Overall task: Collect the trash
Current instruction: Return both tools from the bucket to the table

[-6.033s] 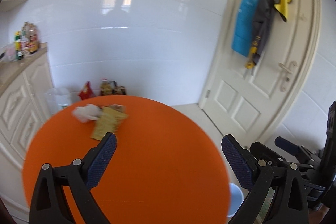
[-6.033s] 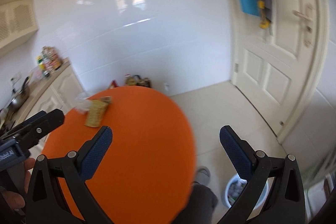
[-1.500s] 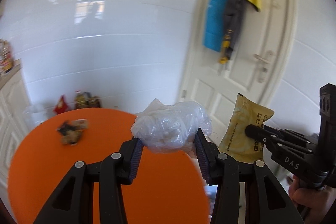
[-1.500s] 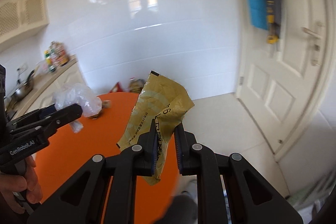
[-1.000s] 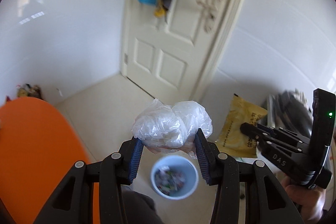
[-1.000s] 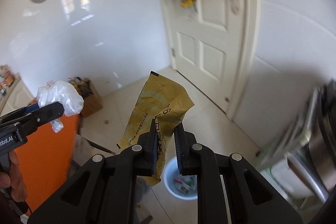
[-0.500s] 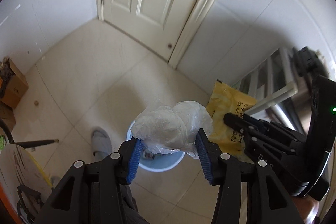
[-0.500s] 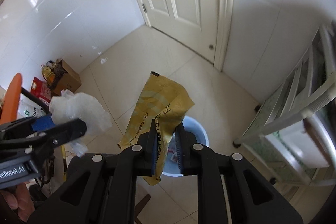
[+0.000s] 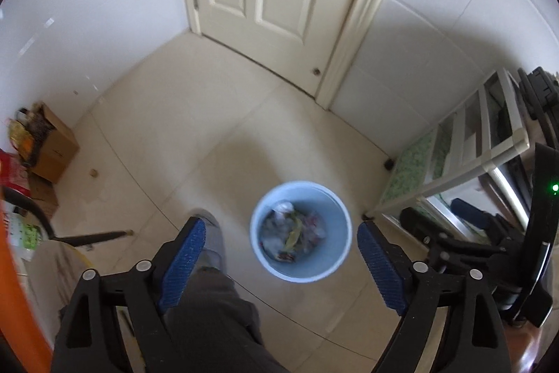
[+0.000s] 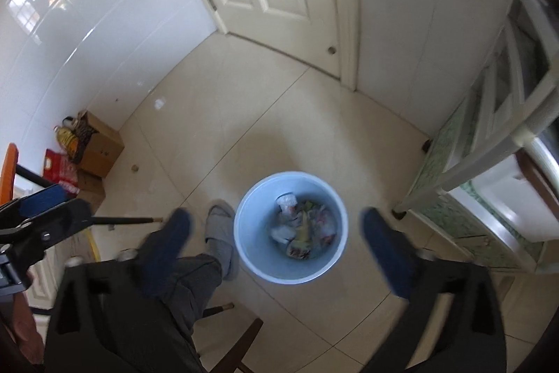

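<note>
Two hand-held grippers, left point(image 9: 277, 259) and right point(image 10: 276, 243), just sprung wide, empty, above upright blue bin point(image 10: 244, 254).

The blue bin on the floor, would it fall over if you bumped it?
Probably quite easily. The blue bin looks like thin plastic, so likely light. It holds only a shallow layer of trash, wrappers and crumpled plastic, which adds little weight. On the smooth tiled floor it might slide before it tips.
</note>
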The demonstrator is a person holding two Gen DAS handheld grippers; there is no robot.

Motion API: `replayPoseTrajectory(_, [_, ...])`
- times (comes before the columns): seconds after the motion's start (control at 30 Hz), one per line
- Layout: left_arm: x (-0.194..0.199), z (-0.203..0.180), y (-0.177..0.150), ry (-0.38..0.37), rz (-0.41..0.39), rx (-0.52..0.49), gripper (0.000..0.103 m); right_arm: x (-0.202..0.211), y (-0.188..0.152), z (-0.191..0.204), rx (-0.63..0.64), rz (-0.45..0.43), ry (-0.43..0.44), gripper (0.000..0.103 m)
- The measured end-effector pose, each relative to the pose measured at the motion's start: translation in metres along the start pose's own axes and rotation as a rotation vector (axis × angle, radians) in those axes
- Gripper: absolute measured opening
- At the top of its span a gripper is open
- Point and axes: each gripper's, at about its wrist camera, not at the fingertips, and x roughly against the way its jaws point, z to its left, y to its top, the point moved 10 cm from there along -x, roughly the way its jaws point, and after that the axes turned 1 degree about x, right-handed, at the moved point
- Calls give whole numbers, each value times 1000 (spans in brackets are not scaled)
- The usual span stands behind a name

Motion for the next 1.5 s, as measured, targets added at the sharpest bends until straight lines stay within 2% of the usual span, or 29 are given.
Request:
replayPoseTrajectory(0.1, [31, -5, -12, 53, -69, -3, 89, 14, 4, 9, 12, -21, -7, 103])
replayPoseTrajectory(0.3, [97, 4, -44, 66, -181, 35, 93, 55, 14, 48, 57, -95, 23, 103])
replayPoseTrajectory(0.53, [190, 40, -88, 86, -329, 102, 94, 112, 23, 106, 137, -192, 67, 103])
replayPoseTrajectory(1.03, [349, 138, -219, 206, -539, 306, 97, 217, 14, 272, 375, -366, 213, 103])
replayPoseTrajectory(1.3, [413, 179, -291, 297, -624, 445, 97, 259, -11, 374, 524, -428, 338, 103])
replayPoseTrajectory(1.5, [454, 202, -349, 393, -678, 558, 98, 286, -38, 446, 641, -465, 436, 103])
